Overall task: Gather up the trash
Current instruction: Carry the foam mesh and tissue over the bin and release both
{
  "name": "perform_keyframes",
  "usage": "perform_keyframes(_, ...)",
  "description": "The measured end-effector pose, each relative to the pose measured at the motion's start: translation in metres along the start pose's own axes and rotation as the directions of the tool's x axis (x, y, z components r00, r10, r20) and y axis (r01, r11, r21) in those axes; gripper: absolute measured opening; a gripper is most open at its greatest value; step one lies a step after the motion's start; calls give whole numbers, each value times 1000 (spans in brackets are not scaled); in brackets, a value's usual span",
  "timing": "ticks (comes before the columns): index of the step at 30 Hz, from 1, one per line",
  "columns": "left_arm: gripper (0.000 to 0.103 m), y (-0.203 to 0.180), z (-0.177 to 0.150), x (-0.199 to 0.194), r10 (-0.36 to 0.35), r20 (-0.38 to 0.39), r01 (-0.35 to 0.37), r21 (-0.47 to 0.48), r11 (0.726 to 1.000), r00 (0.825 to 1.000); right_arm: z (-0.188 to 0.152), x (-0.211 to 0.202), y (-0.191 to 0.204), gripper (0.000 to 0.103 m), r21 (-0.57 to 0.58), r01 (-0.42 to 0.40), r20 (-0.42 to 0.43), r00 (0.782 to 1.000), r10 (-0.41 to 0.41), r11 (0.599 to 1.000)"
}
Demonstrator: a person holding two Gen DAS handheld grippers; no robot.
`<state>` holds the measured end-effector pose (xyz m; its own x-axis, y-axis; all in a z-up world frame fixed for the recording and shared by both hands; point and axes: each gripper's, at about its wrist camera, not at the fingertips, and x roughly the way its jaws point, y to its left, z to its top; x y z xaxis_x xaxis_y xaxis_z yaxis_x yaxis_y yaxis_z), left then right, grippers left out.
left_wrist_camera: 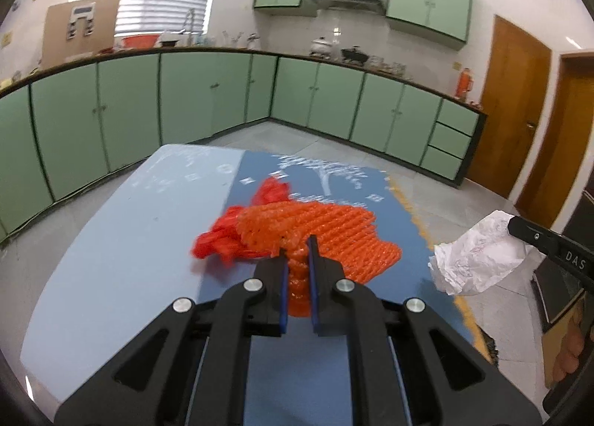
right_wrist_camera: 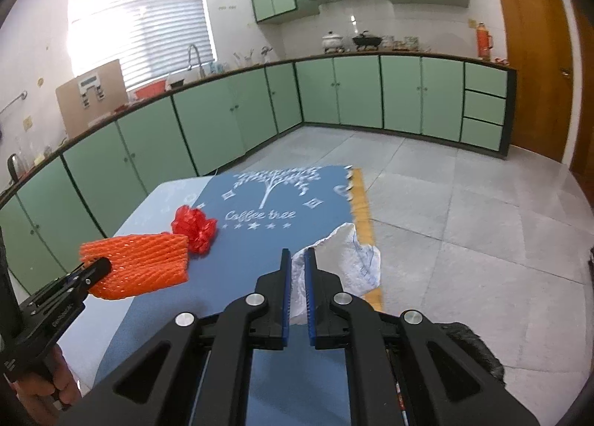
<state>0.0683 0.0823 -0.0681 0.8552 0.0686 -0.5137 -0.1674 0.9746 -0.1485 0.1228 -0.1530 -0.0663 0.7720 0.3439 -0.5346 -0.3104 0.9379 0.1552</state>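
My left gripper point(left_wrist_camera: 297, 246) is shut on an orange foam fruit net point(left_wrist_camera: 319, 236) and holds it above the blue table point(left_wrist_camera: 122, 240). In the right wrist view the net point(right_wrist_camera: 141, 264) hangs at the left, clamped by the left gripper point(right_wrist_camera: 100, 266). A crumpled red mesh point(left_wrist_camera: 219, 240) lies on the table behind the net; it also shows in the right wrist view point(right_wrist_camera: 195, 227). My right gripper point(right_wrist_camera: 296, 255) is shut on a crumpled white paper point(right_wrist_camera: 349, 259), held over the table's right edge. That paper point(left_wrist_camera: 479, 255) and the right gripper's finger point(left_wrist_camera: 545, 240) show at the right of the left wrist view.
The table carries a darker blue cloth with a white tree print point(right_wrist_camera: 274, 181) and a yellow fringe point(right_wrist_camera: 360, 199). Green cabinets point(right_wrist_camera: 230, 118) run along the far walls. Grey tiled floor point(right_wrist_camera: 445, 210) lies to the right, with wooden doors point(right_wrist_camera: 534, 55) beyond.
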Motion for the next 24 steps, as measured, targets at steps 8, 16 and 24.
perform_keyframes(8, 7, -71, -4, 6, -145, -20, 146, 97, 984, 989, -2, -45, -47, 7, 49, 96, 50, 994, -98, 994)
perform_keyframes(16, 7, -146, -20, 19, -269, -66, 276, 188, 943, 961, -21, -78, -107, 7, 142, 216, 43, 974, -224, 966)
perform_keyframes(24, 8, -206, -43, 39, -351, -134, 374, 230, 899, 927, -50, -96, -153, 7, 195, 315, 9, 946, -323, 929)
